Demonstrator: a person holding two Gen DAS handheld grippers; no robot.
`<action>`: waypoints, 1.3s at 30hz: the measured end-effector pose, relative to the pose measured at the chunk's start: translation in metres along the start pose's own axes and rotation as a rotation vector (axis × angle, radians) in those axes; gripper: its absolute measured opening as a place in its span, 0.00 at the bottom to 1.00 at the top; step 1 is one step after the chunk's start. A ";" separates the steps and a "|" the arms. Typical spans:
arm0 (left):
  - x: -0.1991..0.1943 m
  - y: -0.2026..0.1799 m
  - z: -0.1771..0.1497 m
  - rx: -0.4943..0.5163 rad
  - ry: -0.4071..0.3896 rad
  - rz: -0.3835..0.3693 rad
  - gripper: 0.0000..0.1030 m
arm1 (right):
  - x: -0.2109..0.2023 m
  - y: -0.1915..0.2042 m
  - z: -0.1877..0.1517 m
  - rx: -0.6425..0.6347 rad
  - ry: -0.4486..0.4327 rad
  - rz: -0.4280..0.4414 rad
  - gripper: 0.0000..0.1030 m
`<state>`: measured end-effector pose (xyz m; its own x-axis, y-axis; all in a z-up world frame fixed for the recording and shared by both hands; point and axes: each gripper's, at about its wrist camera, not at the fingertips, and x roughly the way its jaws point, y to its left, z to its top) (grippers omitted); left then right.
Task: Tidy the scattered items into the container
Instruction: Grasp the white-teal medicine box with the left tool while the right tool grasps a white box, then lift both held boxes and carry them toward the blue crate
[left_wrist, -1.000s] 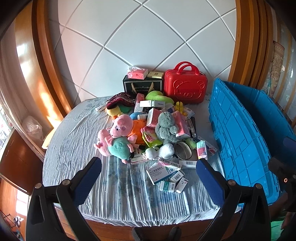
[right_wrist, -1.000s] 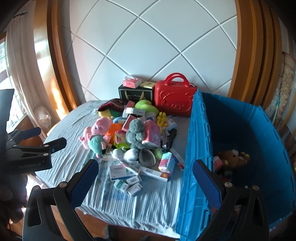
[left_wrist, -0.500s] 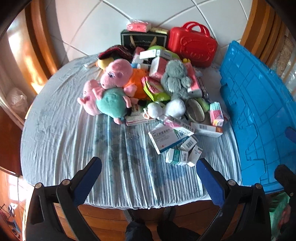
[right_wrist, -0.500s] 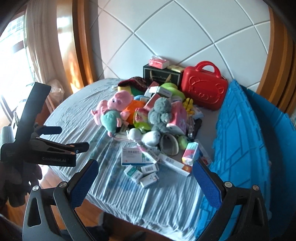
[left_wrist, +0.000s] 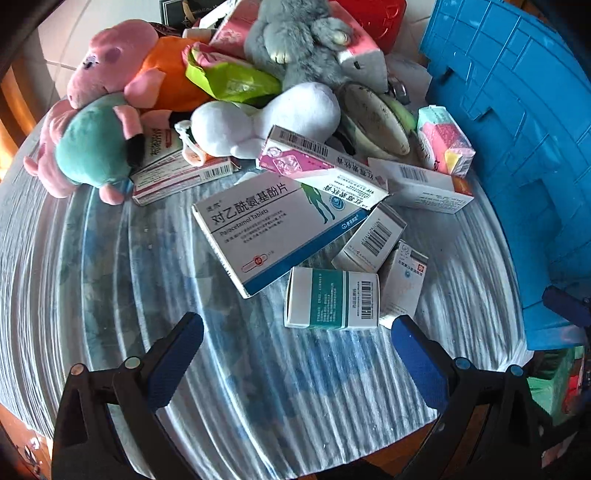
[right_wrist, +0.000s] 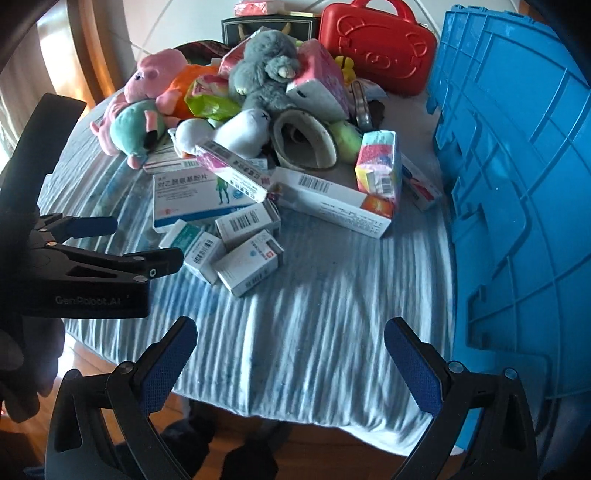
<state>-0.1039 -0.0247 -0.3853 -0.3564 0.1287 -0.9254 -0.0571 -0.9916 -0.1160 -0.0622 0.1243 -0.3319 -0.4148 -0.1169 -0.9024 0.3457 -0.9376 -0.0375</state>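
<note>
Both your grippers have dropped in close over the table's near edge within the last second, so the first pick looks imminent. Your left gripper is spread wide and empty, with the green-and-white medicine box just ahead between its fingers. The big white-and-blue box behind it reads "Paracetamol Tablets"; the left tool's body reads "GenRobot.AI". Your right gripper is equally wide and empty above bare striped cloth. The blue crate stands at the table's right edge, plush toys heaped behind.
</note>
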 end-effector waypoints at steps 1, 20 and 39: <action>0.008 -0.001 0.001 -0.002 0.010 -0.002 0.98 | 0.003 -0.001 0.000 0.005 0.005 -0.001 1.00; 0.031 0.045 -0.005 -0.016 -0.030 0.017 0.58 | 0.057 0.018 0.023 -0.030 -0.025 0.035 1.00; 0.029 0.072 -0.002 -0.051 -0.051 0.028 0.58 | 0.100 0.039 0.039 -0.125 -0.005 0.009 0.65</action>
<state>-0.1169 -0.0922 -0.4214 -0.4045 0.0998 -0.9091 0.0009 -0.9940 -0.1095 -0.1231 0.0631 -0.4068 -0.4156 -0.1268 -0.9007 0.4513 -0.8885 -0.0832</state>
